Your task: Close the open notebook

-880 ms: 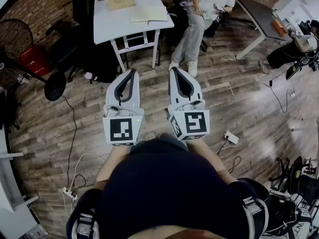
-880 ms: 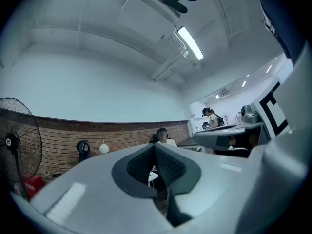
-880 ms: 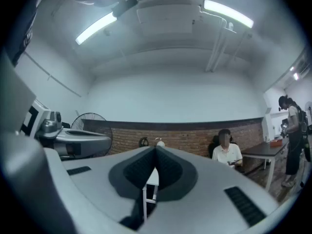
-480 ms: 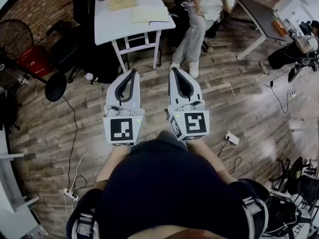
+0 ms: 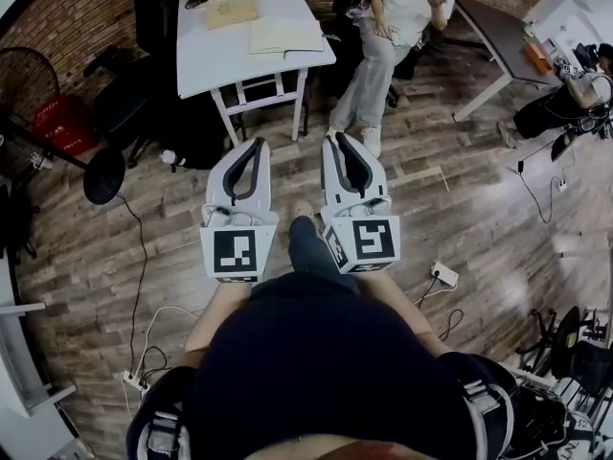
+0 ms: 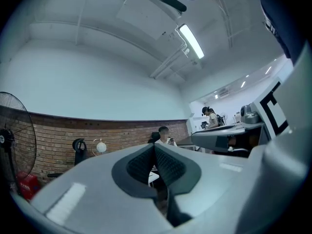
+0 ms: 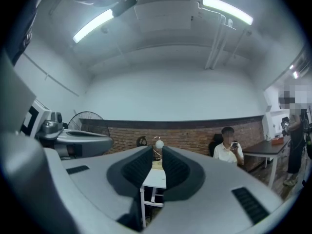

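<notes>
Left hand-held gripper (image 5: 257,145) and right hand-held gripper (image 5: 333,138): both closed, empty, side by side above the floor (image 5: 479,190). Notebook (image 5: 285,34) lies open on the white tabletop (image 5: 213,57), well ahead.

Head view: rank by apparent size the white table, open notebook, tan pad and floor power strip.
1. White table
2. Open notebook
3. Tan pad, only slightly smaller
4. Power strip, smallest despite lying nearer the camera

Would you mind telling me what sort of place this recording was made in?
Probably an indoor office or lab workspace: a white table with an open notebook, a brick wall and a wooden floor.
</notes>
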`<action>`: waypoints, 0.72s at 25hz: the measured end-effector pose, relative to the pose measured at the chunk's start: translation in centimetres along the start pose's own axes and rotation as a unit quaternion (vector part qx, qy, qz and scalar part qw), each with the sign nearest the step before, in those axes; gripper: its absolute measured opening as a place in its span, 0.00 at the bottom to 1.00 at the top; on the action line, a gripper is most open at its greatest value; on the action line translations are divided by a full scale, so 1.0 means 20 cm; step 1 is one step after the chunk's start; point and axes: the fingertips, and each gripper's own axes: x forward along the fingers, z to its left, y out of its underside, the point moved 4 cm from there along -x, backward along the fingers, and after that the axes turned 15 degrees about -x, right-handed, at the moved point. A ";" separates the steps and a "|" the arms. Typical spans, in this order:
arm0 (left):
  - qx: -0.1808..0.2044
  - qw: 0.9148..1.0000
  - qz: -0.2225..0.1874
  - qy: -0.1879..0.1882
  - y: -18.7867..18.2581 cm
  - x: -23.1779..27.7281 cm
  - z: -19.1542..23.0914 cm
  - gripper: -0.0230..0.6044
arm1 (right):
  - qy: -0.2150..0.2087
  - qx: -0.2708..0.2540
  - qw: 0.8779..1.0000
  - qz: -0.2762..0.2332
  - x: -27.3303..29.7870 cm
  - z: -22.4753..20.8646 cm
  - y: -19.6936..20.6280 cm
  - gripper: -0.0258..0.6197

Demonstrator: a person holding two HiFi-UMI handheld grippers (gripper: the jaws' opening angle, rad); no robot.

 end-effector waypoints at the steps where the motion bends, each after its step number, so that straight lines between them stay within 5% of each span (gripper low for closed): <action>1: 0.003 1.000 -0.001 0.001 0.01 0.03 0.01 0.05 | -0.002 0.000 1.000 -0.001 0.03 -0.01 0.01 0.08; 4: 0.000 1.000 -0.001 0.000 0.03 0.15 0.06 0.05 | -0.005 0.002 1.000 -0.002 0.15 -0.06 0.05 0.15; 18: -0.007 1.000 0.001 -0.012 0.01 0.95 0.32 0.05 | -0.014 0.005 1.000 0.002 0.89 -0.47 0.20 0.15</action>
